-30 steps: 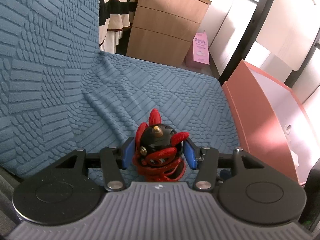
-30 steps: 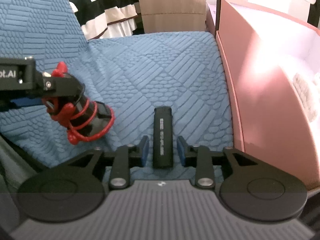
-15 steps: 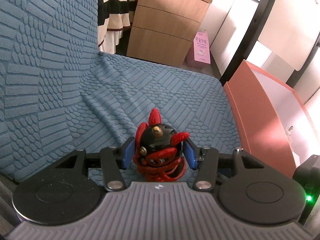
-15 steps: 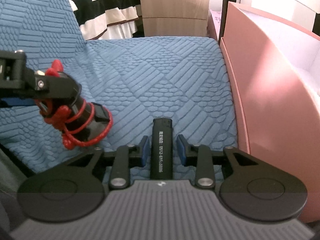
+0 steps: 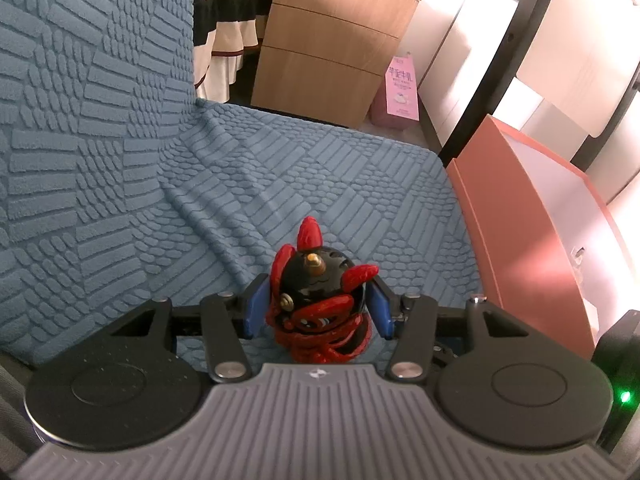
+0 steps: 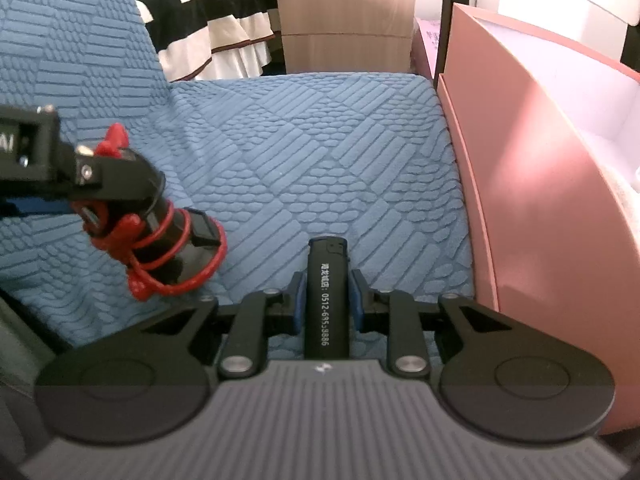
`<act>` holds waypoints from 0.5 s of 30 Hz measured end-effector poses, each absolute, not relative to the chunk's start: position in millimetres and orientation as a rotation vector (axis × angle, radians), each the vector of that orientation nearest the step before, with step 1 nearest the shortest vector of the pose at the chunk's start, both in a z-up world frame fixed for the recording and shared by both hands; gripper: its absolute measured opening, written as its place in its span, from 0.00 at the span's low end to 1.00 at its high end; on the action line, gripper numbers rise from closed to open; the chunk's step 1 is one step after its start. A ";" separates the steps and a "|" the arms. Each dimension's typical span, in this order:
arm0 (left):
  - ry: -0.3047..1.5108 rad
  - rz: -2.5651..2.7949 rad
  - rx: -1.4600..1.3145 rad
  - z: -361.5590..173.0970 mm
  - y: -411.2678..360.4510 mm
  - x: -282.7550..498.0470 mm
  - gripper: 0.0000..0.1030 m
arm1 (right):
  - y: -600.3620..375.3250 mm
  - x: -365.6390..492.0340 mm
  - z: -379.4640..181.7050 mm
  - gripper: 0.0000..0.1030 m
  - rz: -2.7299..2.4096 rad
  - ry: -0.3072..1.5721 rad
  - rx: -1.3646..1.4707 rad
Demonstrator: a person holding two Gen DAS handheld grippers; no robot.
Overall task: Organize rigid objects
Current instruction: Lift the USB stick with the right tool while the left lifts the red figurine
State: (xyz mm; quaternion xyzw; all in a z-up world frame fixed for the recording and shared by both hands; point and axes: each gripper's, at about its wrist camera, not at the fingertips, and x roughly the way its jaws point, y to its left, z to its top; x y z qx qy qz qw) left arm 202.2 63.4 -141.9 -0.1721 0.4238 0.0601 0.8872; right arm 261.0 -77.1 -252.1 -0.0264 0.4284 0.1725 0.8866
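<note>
My left gripper (image 5: 316, 312) is shut on a black and red toy figure (image 5: 318, 296) with red horns and a coiled red cord, held above the blue sofa seat. The figure also shows in the right wrist view (image 6: 156, 224), at the left, clamped in the left gripper (image 6: 86, 178). My right gripper (image 6: 326, 298) is shut on a black lighter (image 6: 325, 296) with white digits printed along it, lifted off the seat. A pink open box (image 6: 532, 184) stands at the right of the sofa and also shows in the left wrist view (image 5: 520, 216).
The textured blue sofa seat (image 6: 320, 148) spreads ahead, with its backrest (image 5: 80, 100) on the left. A wooden drawer cabinet (image 5: 332, 52), a striped cloth (image 6: 200, 28) and a small pink carton (image 5: 400, 92) stand beyond the sofa.
Both grippers have risen from the seat with their objects. The lighter has left the cushion and sits deeper between the right fingers. The toy figure has moved up with the left gripper.
</note>
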 end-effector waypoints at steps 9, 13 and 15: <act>0.875 0.095 -0.375 -135.6 66.8 199.0 0.56 | -78.4 257.2 -223.9 0.25 0.365 0.876 -0.021; 0.866 0.085 -0.384 -132.9 68.6 199.9 0.56 | -82.0 254.3 -212.5 0.25 0.367 0.873 -0.004; 0.869 0.086 -0.391 -133.9 70.1 202.0 0.56 | -83.9 251.5 -207.1 0.25 0.373 0.865 -0.016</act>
